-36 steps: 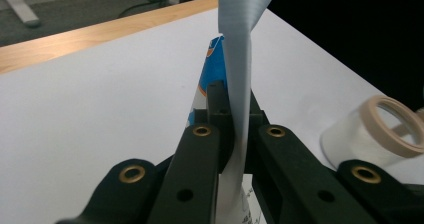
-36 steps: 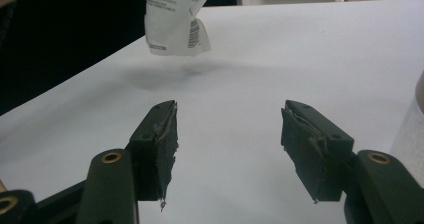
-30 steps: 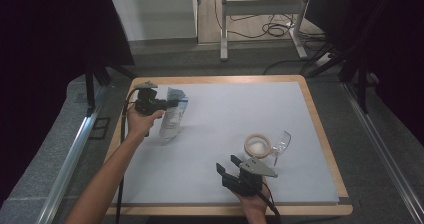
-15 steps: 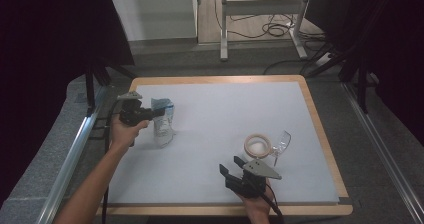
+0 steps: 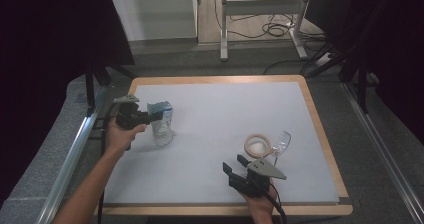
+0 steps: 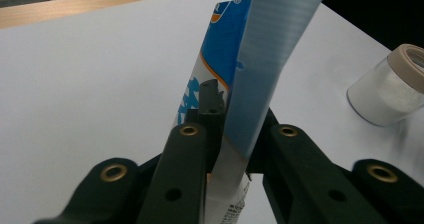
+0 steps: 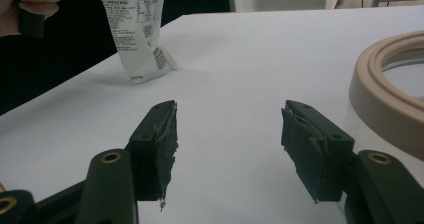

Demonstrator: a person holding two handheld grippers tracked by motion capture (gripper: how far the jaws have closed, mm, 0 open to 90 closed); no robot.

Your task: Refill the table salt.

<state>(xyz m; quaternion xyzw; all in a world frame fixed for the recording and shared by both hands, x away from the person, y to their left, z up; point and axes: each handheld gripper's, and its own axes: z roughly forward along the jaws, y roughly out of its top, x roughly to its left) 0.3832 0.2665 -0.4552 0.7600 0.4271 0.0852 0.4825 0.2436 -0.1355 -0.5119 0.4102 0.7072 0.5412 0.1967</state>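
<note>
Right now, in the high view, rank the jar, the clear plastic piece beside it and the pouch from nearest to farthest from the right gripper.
1. The jar, just beyond the right gripper, slightly to its right.
2. The clear plastic piece, on the jar's right side, a bit farther out.
3. The pouch, far across at the table's left, at the left gripper.

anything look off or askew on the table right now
Nothing is spilled. The blue-and-white pouch stands tilted with its bottom corner crumpled, its top seal between the left gripper jaws, which have just been opening. The jar sits upright.
</note>
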